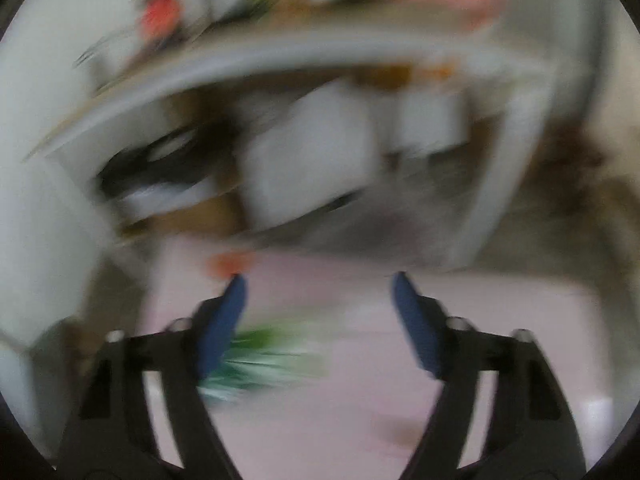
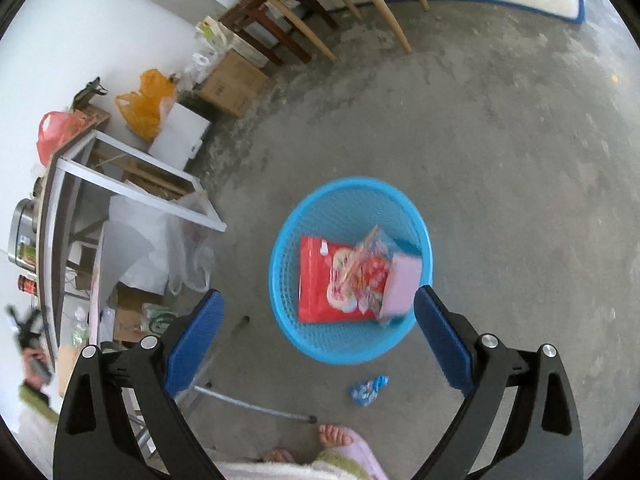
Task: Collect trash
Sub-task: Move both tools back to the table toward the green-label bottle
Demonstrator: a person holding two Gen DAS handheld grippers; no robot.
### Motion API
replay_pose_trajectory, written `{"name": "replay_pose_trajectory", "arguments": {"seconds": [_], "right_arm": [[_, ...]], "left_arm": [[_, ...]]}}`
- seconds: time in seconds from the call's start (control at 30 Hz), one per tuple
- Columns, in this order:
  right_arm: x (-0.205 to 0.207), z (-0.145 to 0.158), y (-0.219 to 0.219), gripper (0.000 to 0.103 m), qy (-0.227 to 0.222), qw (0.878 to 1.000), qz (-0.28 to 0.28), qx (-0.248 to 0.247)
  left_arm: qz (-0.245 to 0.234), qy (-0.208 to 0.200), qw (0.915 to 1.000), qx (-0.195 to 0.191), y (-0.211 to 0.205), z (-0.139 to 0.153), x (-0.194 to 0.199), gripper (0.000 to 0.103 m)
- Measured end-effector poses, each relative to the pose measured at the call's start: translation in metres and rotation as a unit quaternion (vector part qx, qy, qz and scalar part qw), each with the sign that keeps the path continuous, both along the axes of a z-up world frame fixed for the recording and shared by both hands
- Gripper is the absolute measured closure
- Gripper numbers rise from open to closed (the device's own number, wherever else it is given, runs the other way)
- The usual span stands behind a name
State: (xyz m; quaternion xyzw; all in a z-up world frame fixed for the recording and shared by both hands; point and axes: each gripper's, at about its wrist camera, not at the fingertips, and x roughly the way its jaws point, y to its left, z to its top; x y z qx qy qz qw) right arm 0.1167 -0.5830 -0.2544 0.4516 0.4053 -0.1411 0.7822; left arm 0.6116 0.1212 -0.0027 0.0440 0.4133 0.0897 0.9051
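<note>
A bare grey concrete floor fills the right wrist view, and the blue mesh basket standing on it serves as the landmark. Far to the basket's left stands a white-framed table with a red bag on its far end; beyond it, by the wall, sit an orange bag and a cardboard box. Inside the basket lie a red snack packet, a crinkly printed wrapper and a pink packet. Just in front of the basket, outside it, a crumpled blue-and-white wrapper lies on the floor near the person's bare foot. The right gripper hangs above the basket, spread wide with nothing between its blue pads. The left wrist view is heavily smeared by motion: the left gripper is likewise released and empty over a pale pink surface, where a green-and-white blur, possibly another piece of litter, lies near its left pad. The loose wrapper looks like the next pick: lower the jaws straight over it, straddle the crumpled bulk, pinch firmly since thin foil slips, then lift and release well inside the rim.
</note>
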Motion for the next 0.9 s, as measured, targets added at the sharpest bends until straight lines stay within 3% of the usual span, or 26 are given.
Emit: {"name": "replay_pose_trajectory", "arguments": {"seconds": [0.07,0.2,0.33,0.4,0.6,0.67,0.77,0.9], "right_arm": [[-0.002,0.002,0.005,0.010,0.011,1.000,-0.002,0.002],[0.002,0.018,0.011,0.010,0.018,1.000,0.000,-0.020],[0.006,0.030,0.016,0.010,0.002,1.000,-0.001,-0.013],[0.006,0.039,0.021,0.010,-0.012,1.000,0.005,-0.010],[-0.007,0.064,0.042,0.010,-0.049,0.999,0.022,0.002],[-0.013,0.070,0.050,0.010,-0.057,0.998,0.027,0.009],[-0.021,0.083,0.066,0.010,-0.069,0.996,0.046,0.012],[-0.028,0.106,0.097,0.010,-0.099,0.991,0.085,0.015]], "left_arm": [[0.049,0.075,0.9958,-0.018,0.052,-0.043,0.026,0.057],[0.038,0.091,0.9884,-0.116,0.082,-0.068,0.022,0.055],[0.013,0.128,0.9818,-0.140,0.079,-0.083,0.007,0.055],[-0.009,0.135,0.9776,-0.161,0.074,-0.084,-0.007,0.053],[-0.067,0.158,0.9691,-0.177,0.045,-0.076,-0.076,0.048],[-0.082,0.157,0.9665,-0.186,0.037,-0.070,-0.099,0.040],[-0.109,0.162,0.9612,-0.195,0.022,-0.062,-0.130,0.037],[-0.154,0.149,0.9594,-0.184,0.002,-0.053,-0.164,0.029]]}}
